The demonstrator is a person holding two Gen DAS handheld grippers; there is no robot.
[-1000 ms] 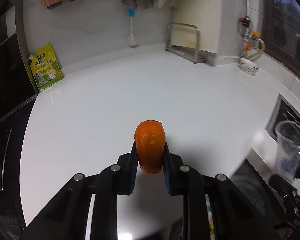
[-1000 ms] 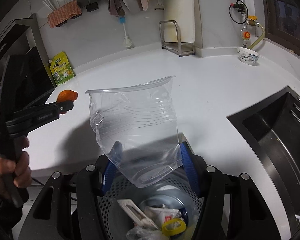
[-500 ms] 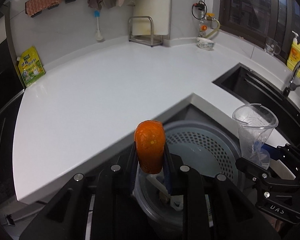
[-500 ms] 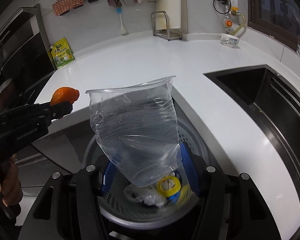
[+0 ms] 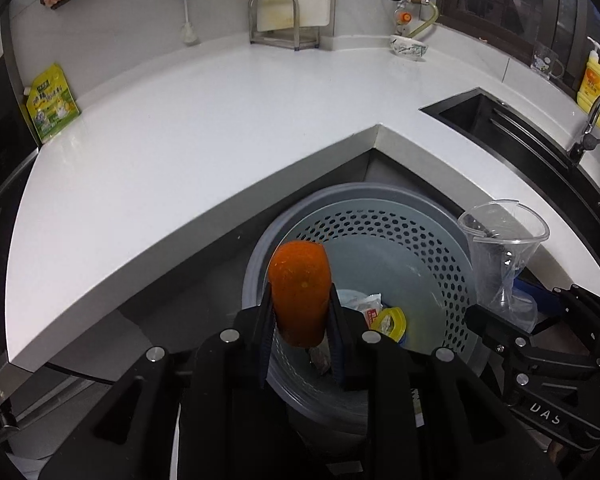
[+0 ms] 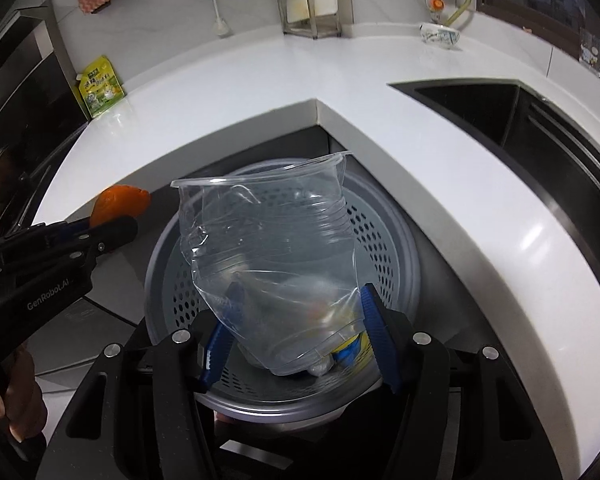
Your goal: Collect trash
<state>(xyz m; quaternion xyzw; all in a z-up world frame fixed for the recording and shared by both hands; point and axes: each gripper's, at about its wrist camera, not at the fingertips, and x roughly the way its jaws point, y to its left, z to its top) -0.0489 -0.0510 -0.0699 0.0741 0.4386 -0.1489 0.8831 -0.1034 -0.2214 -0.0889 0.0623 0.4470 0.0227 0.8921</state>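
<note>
An orange peel [image 5: 299,288] is pinched between the pads of my left gripper [image 5: 299,332], which hangs over the left side of the grey perforated trash bin [image 5: 440,256]. In the right wrist view the peel [image 6: 120,204] shows at the left, above the bin's rim [image 6: 400,236]. My right gripper [image 6: 296,344] is shut on a crumpled clear plastic cup [image 6: 276,264], held directly over the bin. That cup [image 5: 500,248] appears at the right of the left wrist view. Wrappers and a yellow lid [image 5: 390,318] lie in the bin's bottom.
The bin stands on the floor in the inner corner of the white L-shaped counter [image 5: 204,136]. A dark sink [image 6: 500,112] is set into the counter's right leg. A green pouch [image 5: 52,102], a steel rack [image 5: 284,20] and a bowl [image 5: 410,46] stand along the back wall.
Both grippers came back off the counter and sank over the bin, each still holding its item. The bin's inside has come fully into view.
</note>
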